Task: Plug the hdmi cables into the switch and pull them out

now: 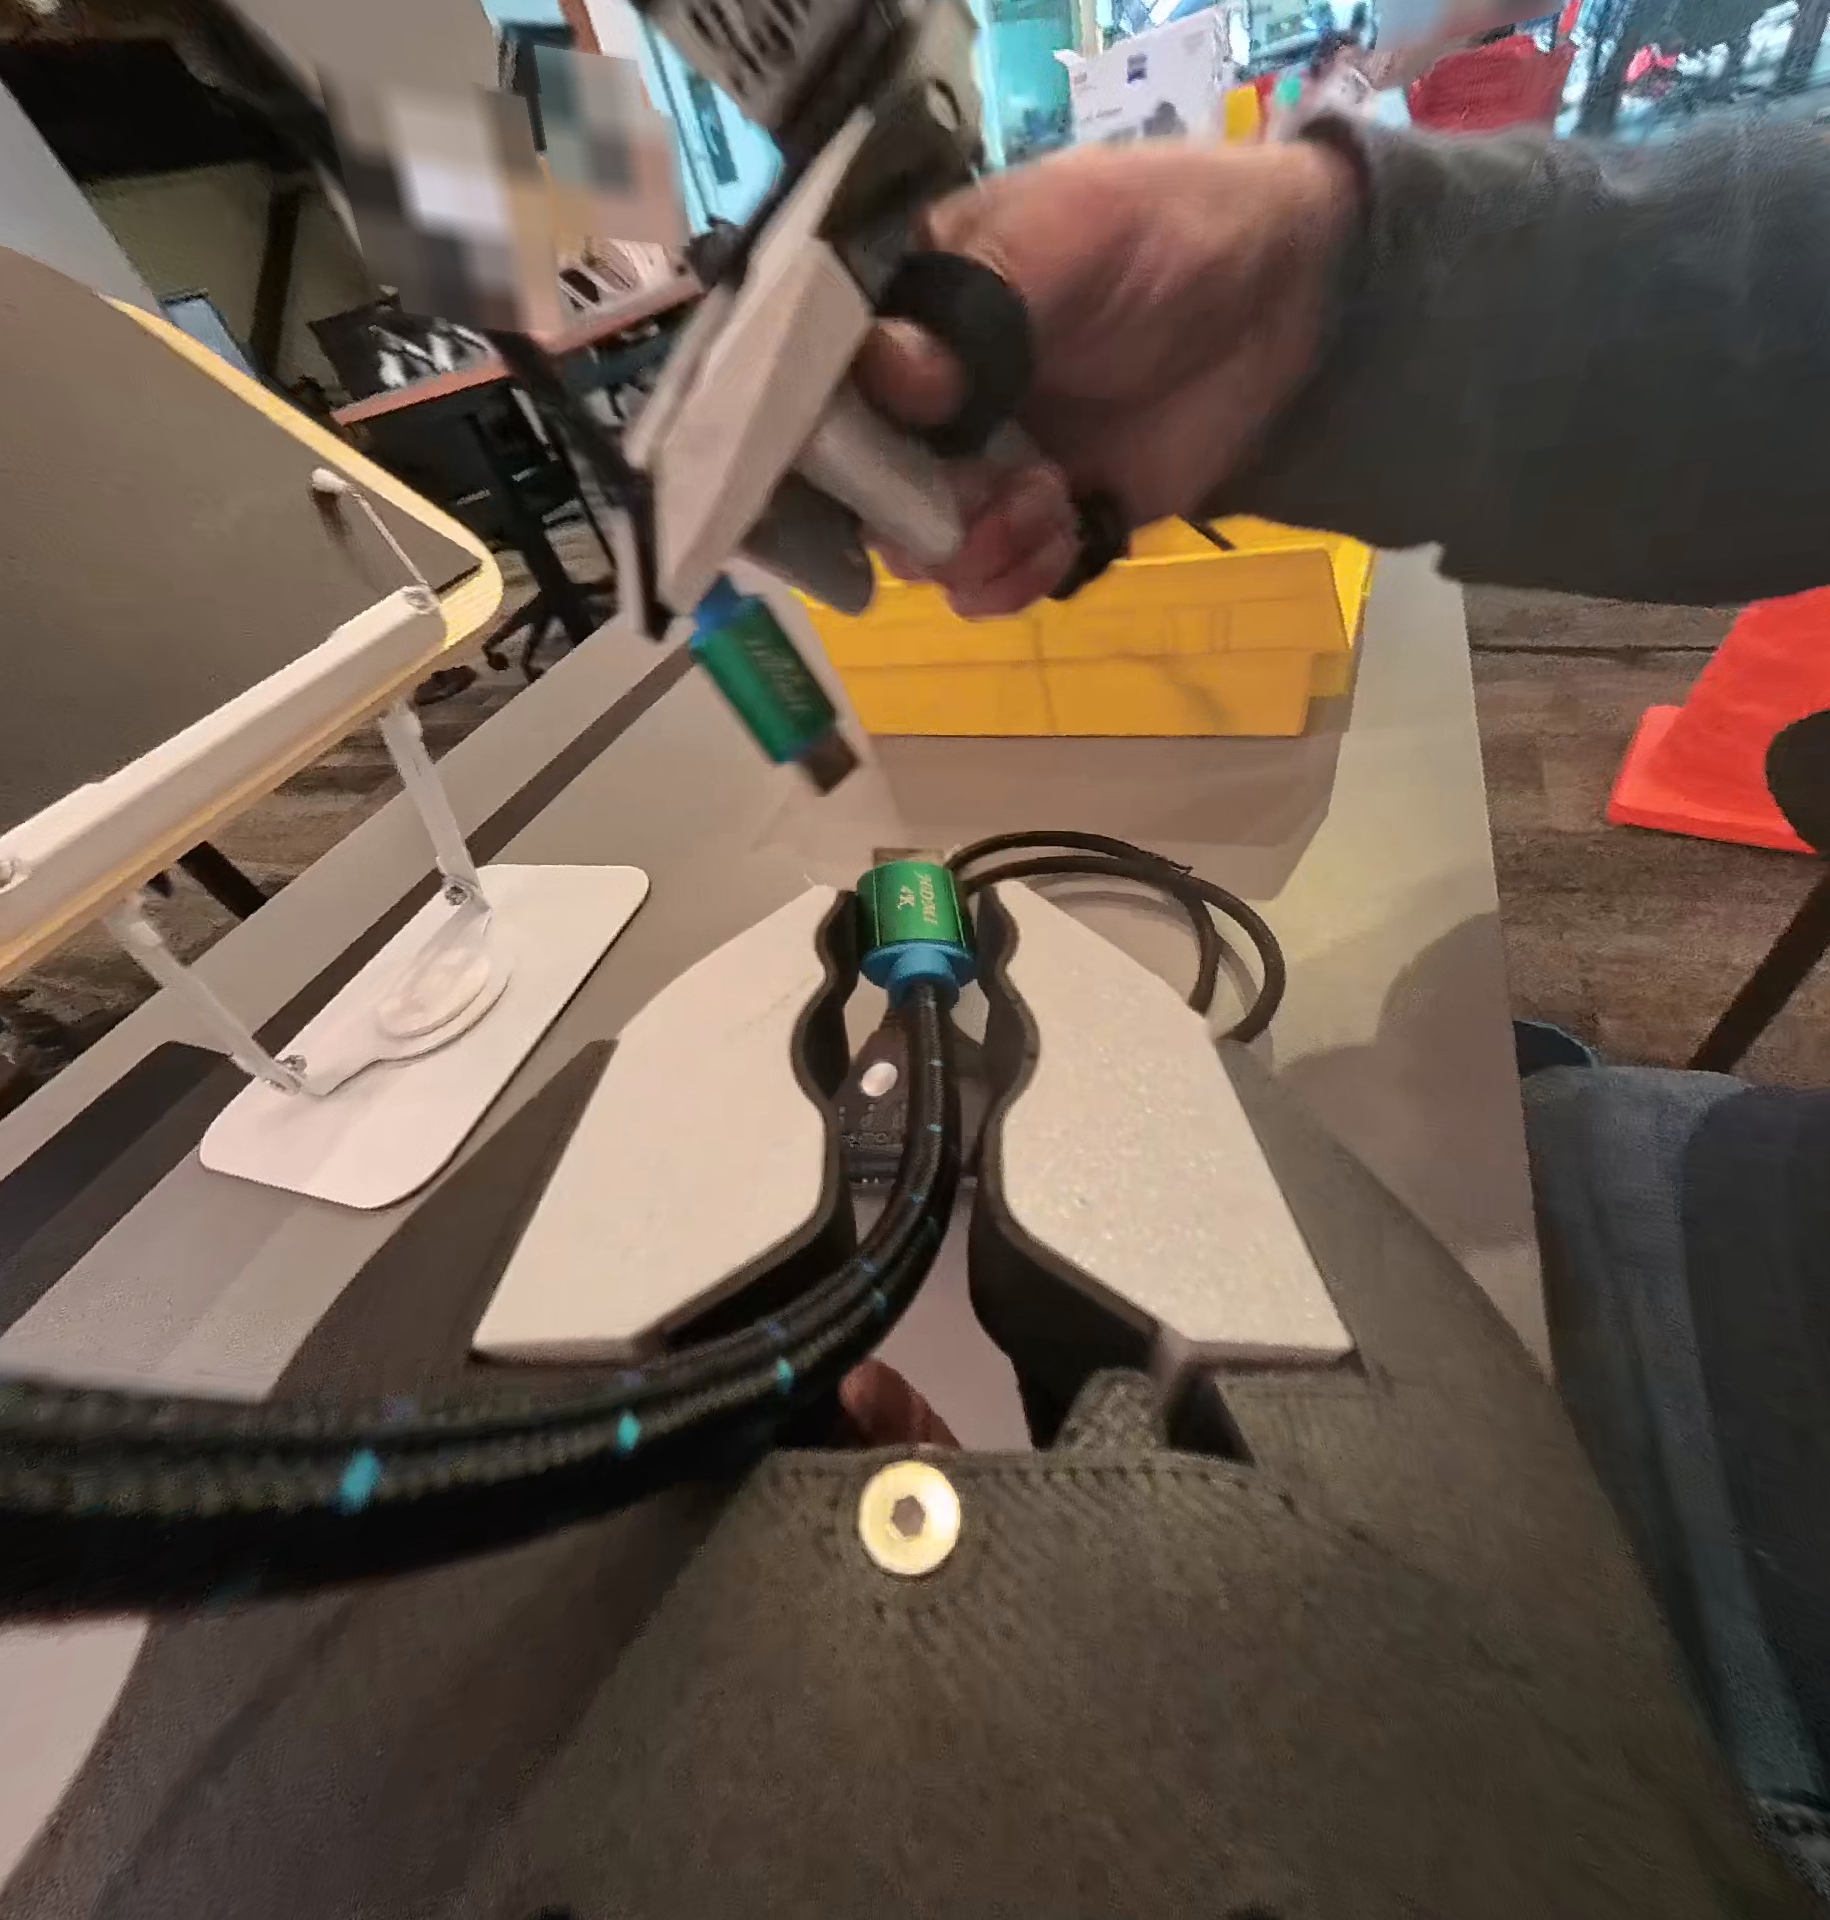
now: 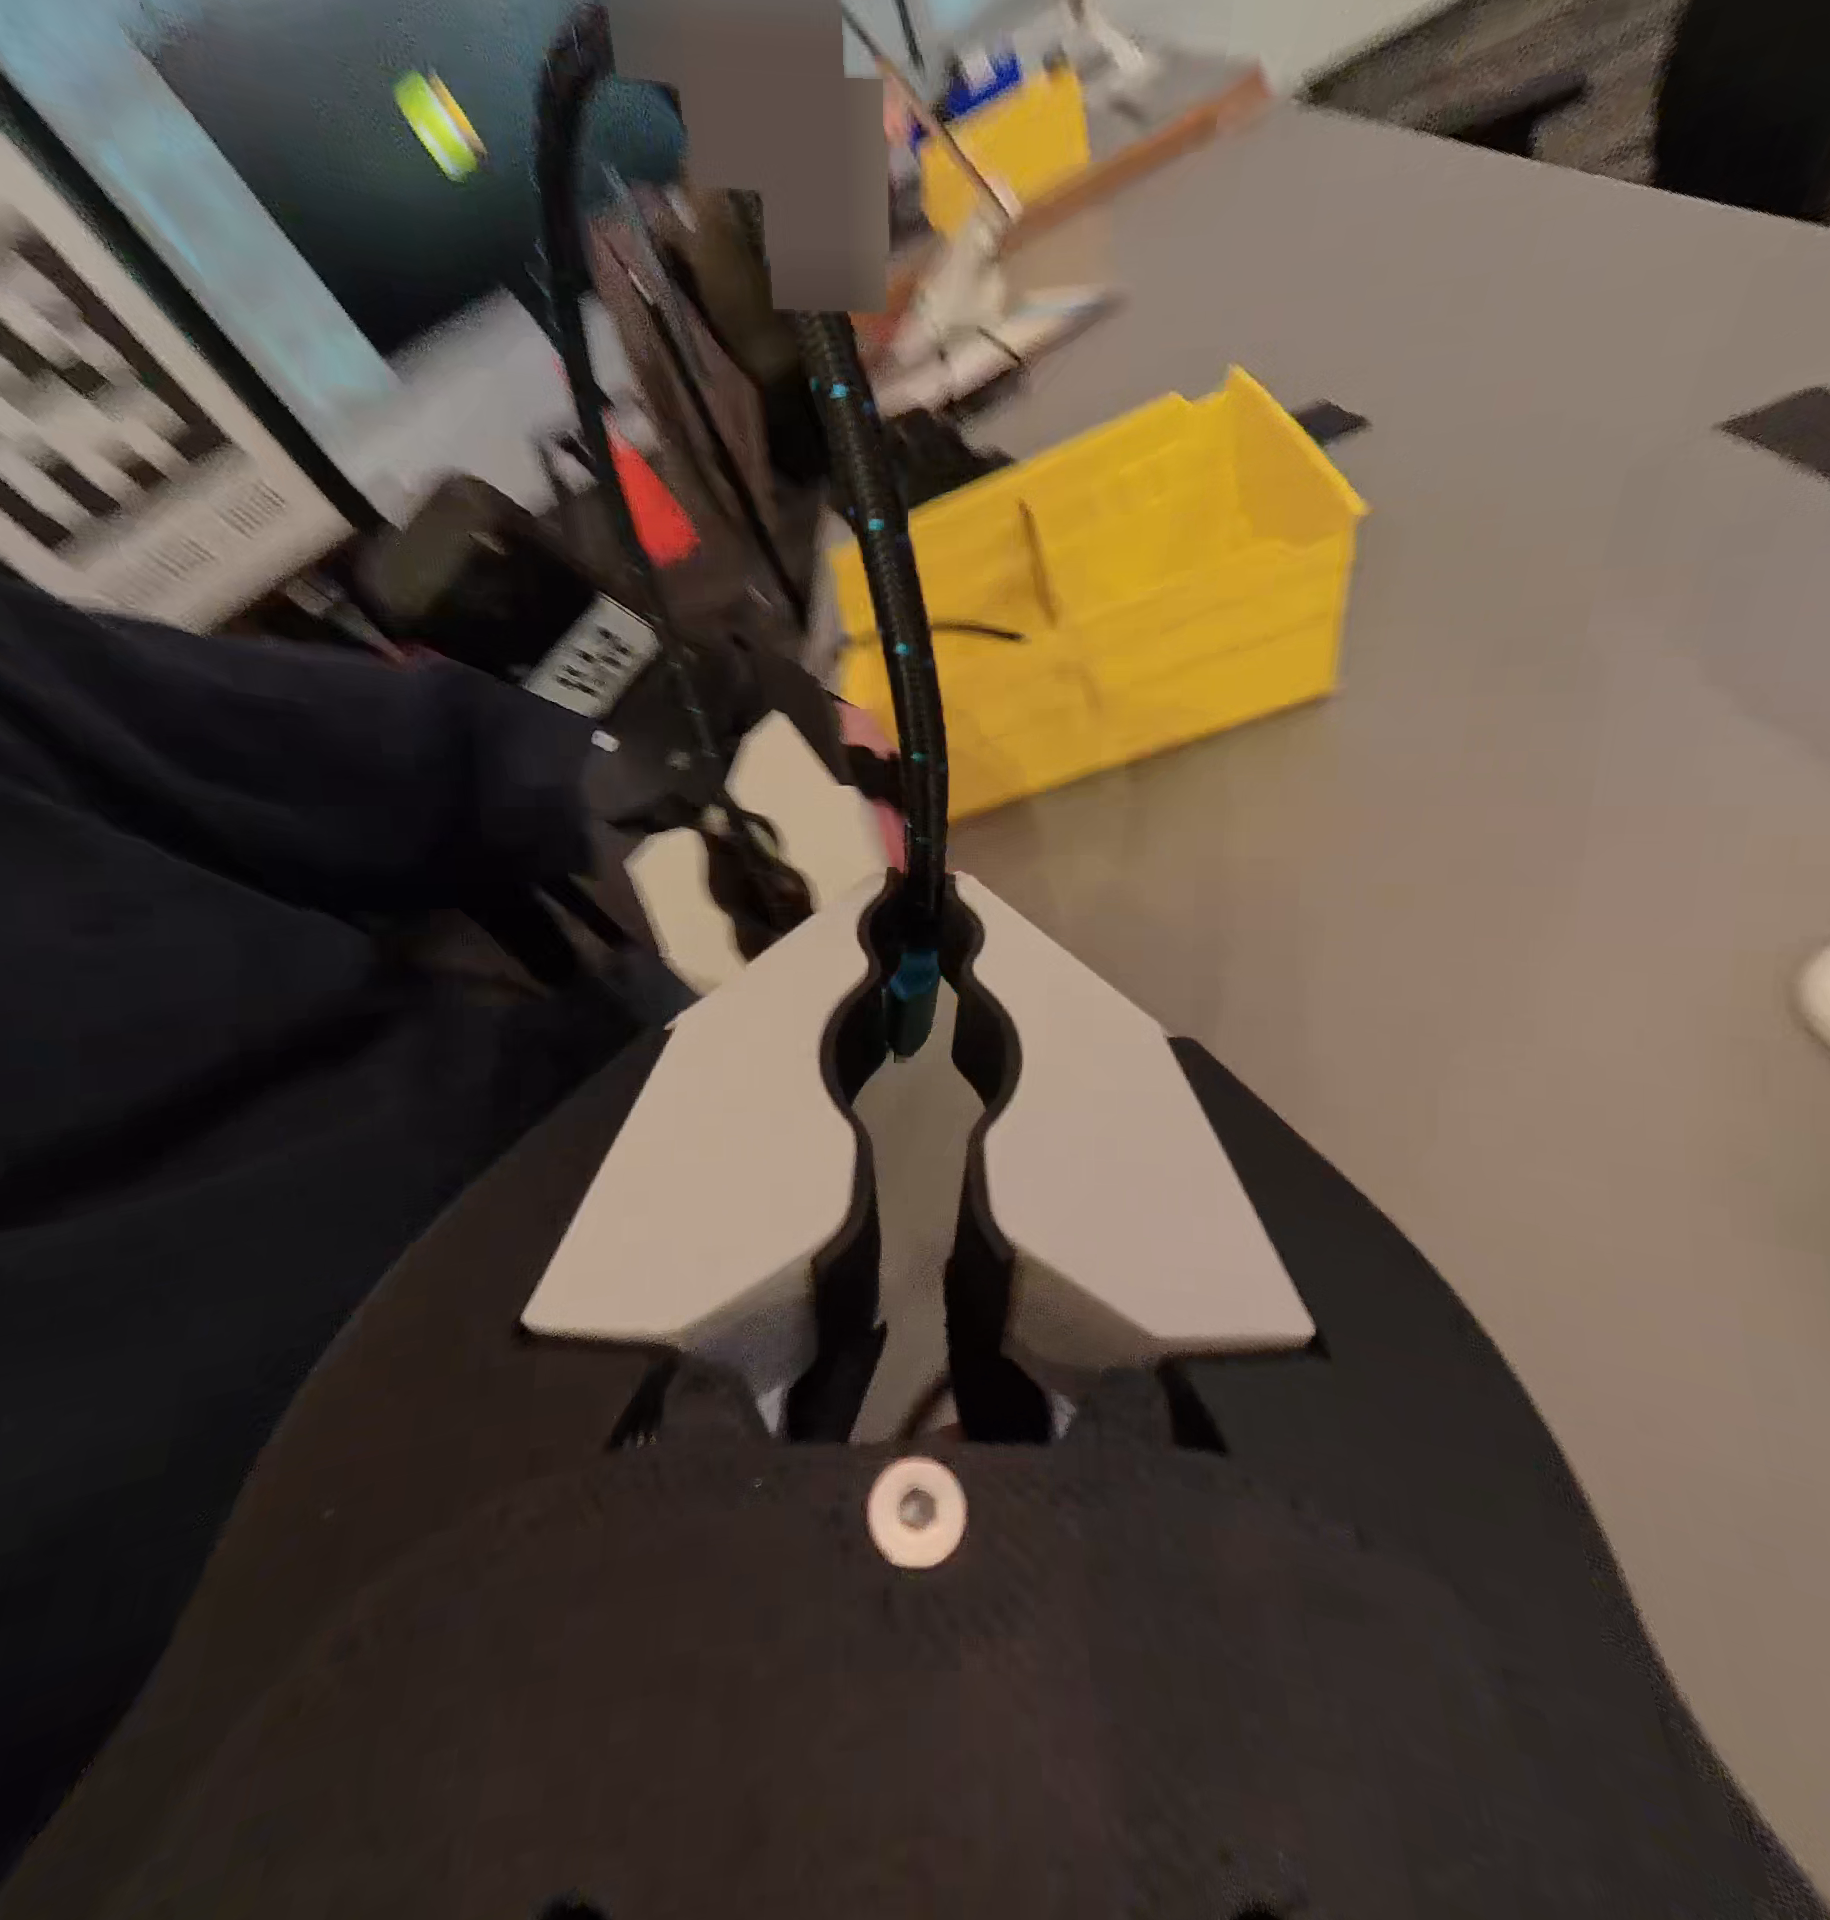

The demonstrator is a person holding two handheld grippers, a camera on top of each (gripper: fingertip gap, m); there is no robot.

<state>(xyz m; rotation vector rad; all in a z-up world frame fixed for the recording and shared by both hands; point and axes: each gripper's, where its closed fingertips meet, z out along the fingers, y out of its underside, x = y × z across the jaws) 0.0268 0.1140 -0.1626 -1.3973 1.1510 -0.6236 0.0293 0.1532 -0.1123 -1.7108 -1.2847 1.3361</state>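
While both tongs grip green-shelled plugs [image 1: 903, 914]; black braided cable [image 2: 903, 644], blue flecks.

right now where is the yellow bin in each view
Left wrist view: yellow bin upper middle, on the grey table, behind the right hand-held gripper.
Right wrist view: yellow bin centre right, beyond the fingertips.
Shared landmark: braided black cable.

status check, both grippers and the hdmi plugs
Left gripper shut on green metal hdmi plug. Right gripper shut on second green hdmi plug, in the air. Neither plugged in; switch unclear.
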